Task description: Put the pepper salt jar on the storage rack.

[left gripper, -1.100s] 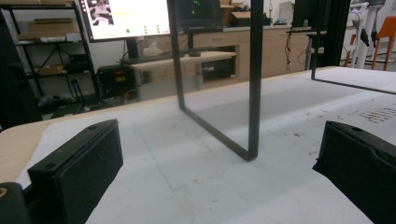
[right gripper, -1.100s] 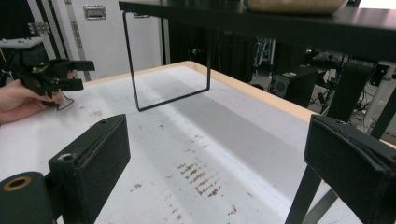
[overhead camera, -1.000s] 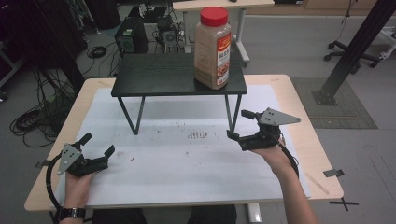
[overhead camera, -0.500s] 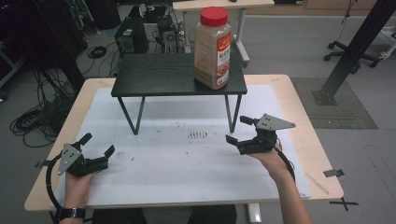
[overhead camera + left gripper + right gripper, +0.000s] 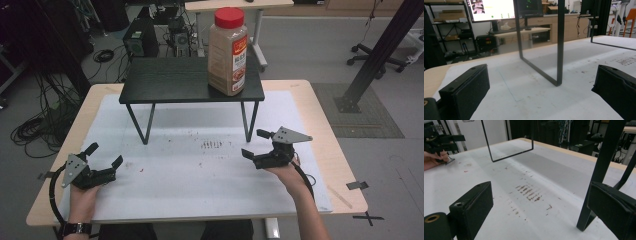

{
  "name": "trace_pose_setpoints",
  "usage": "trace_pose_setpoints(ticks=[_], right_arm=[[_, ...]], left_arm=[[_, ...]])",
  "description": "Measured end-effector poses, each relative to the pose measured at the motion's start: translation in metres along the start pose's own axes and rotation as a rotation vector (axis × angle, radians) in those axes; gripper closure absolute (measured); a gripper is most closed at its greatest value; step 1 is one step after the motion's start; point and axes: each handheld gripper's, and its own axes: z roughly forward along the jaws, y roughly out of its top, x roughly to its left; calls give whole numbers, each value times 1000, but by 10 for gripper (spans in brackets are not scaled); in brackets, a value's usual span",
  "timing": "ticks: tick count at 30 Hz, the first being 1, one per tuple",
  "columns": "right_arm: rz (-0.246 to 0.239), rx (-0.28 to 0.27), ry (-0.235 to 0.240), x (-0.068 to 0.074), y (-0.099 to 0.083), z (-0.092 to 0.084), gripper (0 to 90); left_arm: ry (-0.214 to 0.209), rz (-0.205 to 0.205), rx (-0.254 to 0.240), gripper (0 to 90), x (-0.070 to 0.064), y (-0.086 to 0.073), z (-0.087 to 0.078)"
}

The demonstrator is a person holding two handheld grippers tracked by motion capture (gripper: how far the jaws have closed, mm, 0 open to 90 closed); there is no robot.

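Your left tool (image 5: 104, 156) sits low near your edge of the surface (image 5: 200, 200), and its jaws stand wide with nothing between them. Your right tool (image 5: 256, 144) is on the other side, also low over the white sheet, with its jaws wide and nothing in them. From above you can see both hands, one at each side. In the left gripper view you look between the two black jaws at a thin black leg (image 5: 560, 50) of the little stand, and far behind it a bright screen (image 5: 490, 10) that the high view does not give you. In the right gripper view you see brown crumbs (image 5: 530, 193) on the sheet just ahead, a stand leg (image 5: 599, 177) close at the right, and your other hand (image 5: 434, 157) far off at the left with its tool. Farther out, the high view shows the small black stand (image 5: 190, 82) in the middle. The big spice jar (image 5: 228, 52) with the red lid stands upright on its right end, well apart from both tools.
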Motion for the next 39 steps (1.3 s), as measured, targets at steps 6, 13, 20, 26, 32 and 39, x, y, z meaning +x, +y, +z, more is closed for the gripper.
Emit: trace_pose_setpoints(ticks=[6,13,20,26,32,39], right_arm=[[13,6,-12,-2,-8,2,61],[24,13,-18,-3,-15,4,60],[36,20,-25,-4,-23,8,61],[37,27,-41,-5,-28,10,65],[53,26,-54,-7,-35,10,68],[63,23,-66,-7,-41,10,80]], left_arm=[[0,1,0,4,0,0,0],[0,1,0,4,0,0,0],[0,2,1,4,0,0,0],[1,2,1,4,0,0,0],[2,3,2,4,0,0,0],[2,2,1,4,0,0,0]])
